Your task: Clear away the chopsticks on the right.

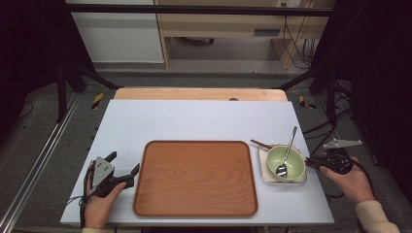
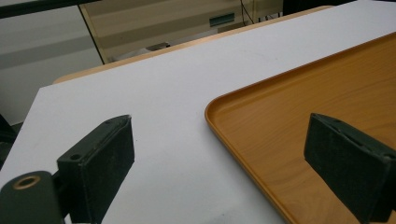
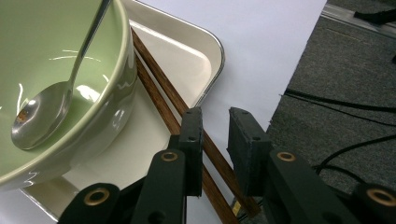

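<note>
Resting at the table's (image 1: 194,119) near left corner, the left gripper (image 1: 125,167) is seen with its jaws spread wide and nothing caught between them. One jaw is set over the white tabletop, the other over the near left edge of the wooden tray (image 1: 194,179), as is shown plainly in the left gripper view, where the tray's (image 2: 299,121) raised rim curves between the two black pads. The tray itself is bare and lies in the middle of the table.

Over on the right, the right gripper (image 1: 312,161) is held by a hand (image 1: 352,182) at the table's right edge, pointed at the small white dish (image 1: 265,162). A green bowl (image 1: 286,162) is seen seated in that dish, with a metal spoon (image 1: 287,150) lying inside it, handle leaning out over the far rim. A pair of brown chopsticks (image 1: 261,144) is tucked under the bowl, across the dish.

From the right gripper view, the chopsticks (image 3: 159,88) are found running diagonally past the bowl (image 3: 60,93) and out over the dish's (image 3: 191,56) edge, and their end is straddled by the right gripper (image 3: 215,140). The jaws are drawn close, with only a narrow gap left between them, yet the sticks are not pinched: they pass beneath the jaws, beside the left pad. Whether that pad is touching the wood cannot be told.
</note>
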### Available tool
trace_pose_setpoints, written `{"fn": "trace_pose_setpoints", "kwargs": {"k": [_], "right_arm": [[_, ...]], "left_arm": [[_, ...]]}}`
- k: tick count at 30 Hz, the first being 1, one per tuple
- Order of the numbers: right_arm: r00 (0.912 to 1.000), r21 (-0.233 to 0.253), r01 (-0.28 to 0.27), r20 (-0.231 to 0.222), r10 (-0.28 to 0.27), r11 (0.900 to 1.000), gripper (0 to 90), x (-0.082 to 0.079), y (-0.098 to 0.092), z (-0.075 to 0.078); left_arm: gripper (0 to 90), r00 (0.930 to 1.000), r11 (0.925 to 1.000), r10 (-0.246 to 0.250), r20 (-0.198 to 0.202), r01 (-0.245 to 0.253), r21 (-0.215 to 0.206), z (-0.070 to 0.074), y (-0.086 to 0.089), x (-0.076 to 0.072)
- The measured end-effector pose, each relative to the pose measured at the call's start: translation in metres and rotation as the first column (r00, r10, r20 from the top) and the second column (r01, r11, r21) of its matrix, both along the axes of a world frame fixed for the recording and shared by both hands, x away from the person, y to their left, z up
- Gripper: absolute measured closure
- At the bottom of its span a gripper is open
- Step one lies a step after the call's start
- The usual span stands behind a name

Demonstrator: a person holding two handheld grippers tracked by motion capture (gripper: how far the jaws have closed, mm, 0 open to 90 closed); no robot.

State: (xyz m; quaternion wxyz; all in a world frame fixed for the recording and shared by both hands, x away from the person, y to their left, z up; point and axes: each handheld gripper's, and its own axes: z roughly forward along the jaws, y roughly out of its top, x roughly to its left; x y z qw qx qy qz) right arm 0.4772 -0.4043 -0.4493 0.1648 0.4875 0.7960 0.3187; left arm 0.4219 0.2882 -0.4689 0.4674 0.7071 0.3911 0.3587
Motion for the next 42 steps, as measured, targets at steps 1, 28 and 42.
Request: {"fn": "trace_pose_setpoints", "kwargs": {"k": [1,28,42], "right_arm": [[1.0,-0.001,-0.003,-0.001,0.003,1.0,75.6,0.0,0.0,0.0],[0.9992,0.067,0.032,-0.027,-0.03,0.997,84.5,0.001,-0.002,0.004],[0.9747,0.134,0.21,0.048,-0.218,0.968,84.6,-0.032,0.02,0.011]], "left_arm": [[8.2,1.0,1.0,0.0,-0.001,0.0,0.0,0.0,0.0,0.0],[8.3,1.0,1.0,0.004,0.001,-0.004,0.001,0.0,0.0,0.0],[8.3,1.0,1.0,-0.001,0.001,0.001,0.0,-0.002,-0.001,0.0]]}}
